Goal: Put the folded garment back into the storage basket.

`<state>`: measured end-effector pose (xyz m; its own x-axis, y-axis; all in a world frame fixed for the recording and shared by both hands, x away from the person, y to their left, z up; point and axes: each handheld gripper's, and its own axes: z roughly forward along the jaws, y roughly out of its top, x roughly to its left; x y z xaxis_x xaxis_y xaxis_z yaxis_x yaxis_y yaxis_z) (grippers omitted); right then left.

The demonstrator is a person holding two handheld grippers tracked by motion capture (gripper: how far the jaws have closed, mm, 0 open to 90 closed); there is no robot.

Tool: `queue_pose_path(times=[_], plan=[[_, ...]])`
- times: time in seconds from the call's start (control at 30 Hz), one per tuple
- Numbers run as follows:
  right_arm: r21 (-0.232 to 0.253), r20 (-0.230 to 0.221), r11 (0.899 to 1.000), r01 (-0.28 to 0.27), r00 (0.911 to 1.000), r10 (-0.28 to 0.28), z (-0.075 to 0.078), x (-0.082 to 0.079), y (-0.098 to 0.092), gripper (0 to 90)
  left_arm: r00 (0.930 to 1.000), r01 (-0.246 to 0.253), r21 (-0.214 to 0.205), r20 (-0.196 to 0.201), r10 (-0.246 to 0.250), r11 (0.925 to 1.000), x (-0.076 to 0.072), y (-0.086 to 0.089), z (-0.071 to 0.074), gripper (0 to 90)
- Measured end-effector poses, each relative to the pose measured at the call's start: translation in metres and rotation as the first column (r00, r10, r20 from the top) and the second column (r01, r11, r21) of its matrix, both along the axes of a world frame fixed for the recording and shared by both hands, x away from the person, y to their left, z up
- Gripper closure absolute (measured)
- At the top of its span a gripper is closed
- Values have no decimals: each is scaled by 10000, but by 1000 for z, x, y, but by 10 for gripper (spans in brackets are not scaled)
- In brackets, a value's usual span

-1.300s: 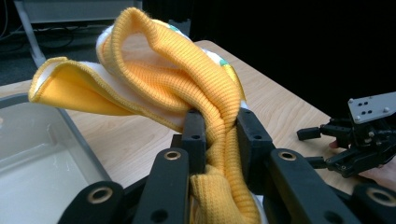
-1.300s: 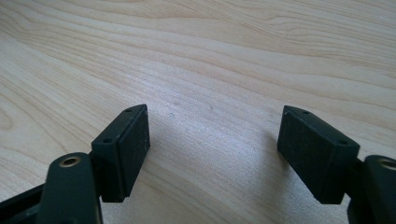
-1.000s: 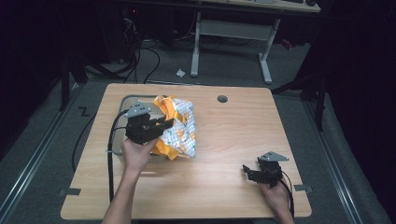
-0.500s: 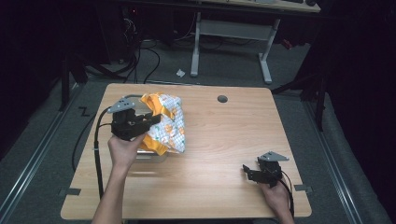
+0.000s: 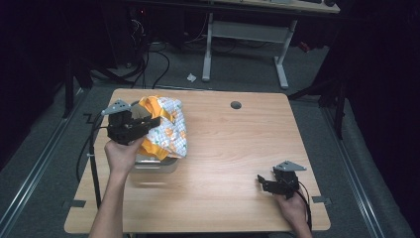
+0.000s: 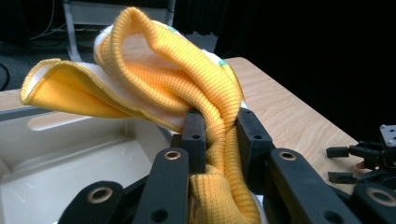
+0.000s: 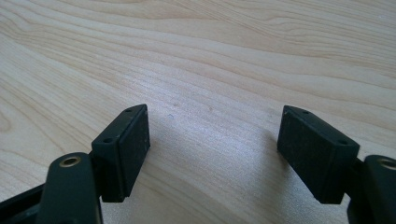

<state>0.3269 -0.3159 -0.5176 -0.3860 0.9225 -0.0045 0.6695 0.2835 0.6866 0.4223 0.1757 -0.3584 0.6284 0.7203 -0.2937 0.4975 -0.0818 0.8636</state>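
The garment [image 5: 166,130], yellow ribbed knit with a white printed side, hung bunched over the near-left part of the surface [image 5: 237,148], draped above a pale tray [image 5: 158,163] that sat beneath it. In the left gripper view I saw a thick fold of its yellow cuff [image 6: 219,140] pinched tight between the two black jaws, the rest of the cloth [image 6: 140,60] arching up and away over the tray's white inside [image 6: 70,163]. My left gripper [image 5: 148,122] was clamped on that fold, held above the tray's left edge. From above I could not quite tell whether the cloth's lower hem touched the tray. My right gripper [image 5: 262,183] sat well apart near the front right corner, its jaws spread wide over bare wood [image 7: 210,56], nothing between them.
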Motion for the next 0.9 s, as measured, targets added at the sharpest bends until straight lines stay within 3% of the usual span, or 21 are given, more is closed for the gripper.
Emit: queue_pose_path(times=[0.4,0.9], plan=[[11,-5,10000,16,10000,-16,0,0,0,255,9992,-300,96,-254,303,9995,11,12,-9,759],[7,-4,10000,20,10000,-20,0,0,0,255,9970,-330,571,-686,369,9978,28,15,-28,759]])
